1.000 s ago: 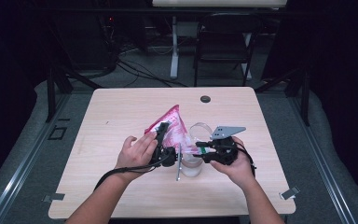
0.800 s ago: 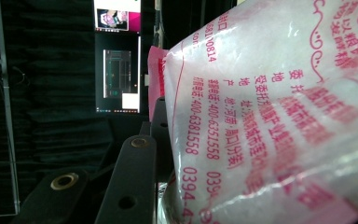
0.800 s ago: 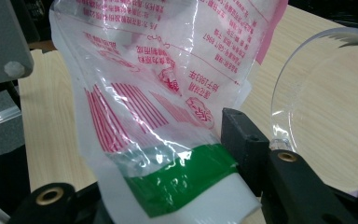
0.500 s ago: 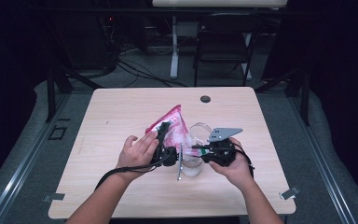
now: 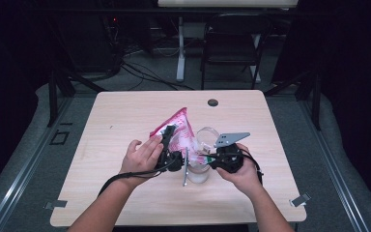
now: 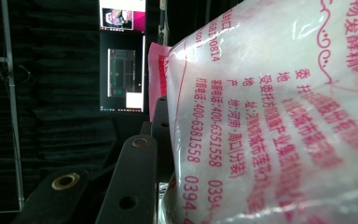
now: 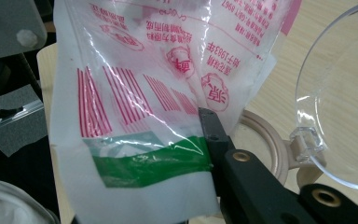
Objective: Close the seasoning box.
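Pinching the pink bag (image 5: 178,131) between both grippers' jaws, right jaws just closed.

Both forearms are bare, no sleeves showing at the bottom of the high view. The left gripper (image 5: 170,145) is black, with a black cable looping from it. The right gripper (image 5: 212,158) is black too, topped by a grey three-cornered plate. Its flat black jaws carry brass-ringed screw holes.
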Available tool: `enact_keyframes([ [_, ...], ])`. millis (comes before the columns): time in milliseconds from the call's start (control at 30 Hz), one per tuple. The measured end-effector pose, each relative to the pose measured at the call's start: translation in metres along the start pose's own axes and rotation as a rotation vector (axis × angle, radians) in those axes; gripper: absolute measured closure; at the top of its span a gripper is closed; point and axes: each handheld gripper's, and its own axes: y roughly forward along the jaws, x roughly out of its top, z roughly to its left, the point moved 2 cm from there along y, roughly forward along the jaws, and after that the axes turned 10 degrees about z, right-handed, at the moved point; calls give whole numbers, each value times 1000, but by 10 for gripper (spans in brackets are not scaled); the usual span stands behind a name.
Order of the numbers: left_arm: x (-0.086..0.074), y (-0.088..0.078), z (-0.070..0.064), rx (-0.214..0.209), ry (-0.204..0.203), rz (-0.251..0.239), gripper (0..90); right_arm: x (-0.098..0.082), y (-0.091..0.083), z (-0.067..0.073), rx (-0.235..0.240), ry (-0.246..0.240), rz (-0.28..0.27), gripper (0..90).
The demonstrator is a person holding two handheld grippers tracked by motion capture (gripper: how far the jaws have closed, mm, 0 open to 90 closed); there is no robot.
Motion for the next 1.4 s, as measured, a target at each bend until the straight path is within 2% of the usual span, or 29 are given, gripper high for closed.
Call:
enact_keyframes([
  [33, 0, 1, 0, 8, -1, -13, 732, 0, 1, 0, 2, -1, 7, 900],
  [467, 0, -1, 0, 7, 3, -7, 732, -2, 2, -2, 12, 13, 25, 900],
  [667, 0, -1, 1, 14, -6, -23, 732, -2, 2, -2, 14, 20, 24, 900],
  [967, 1, -2, 1, 17, -5, -25, 732, -2, 3, -3, 19, 23, 31, 900],
  [1067, 1, -3, 1, 7, -6, -14, 732, -3, 3, -3, 19, 23, 31, 900],
  [1400, 1, -3, 3, 18, -3, -28, 731, -3, 4, -4, 18, 29, 30, 900],
])
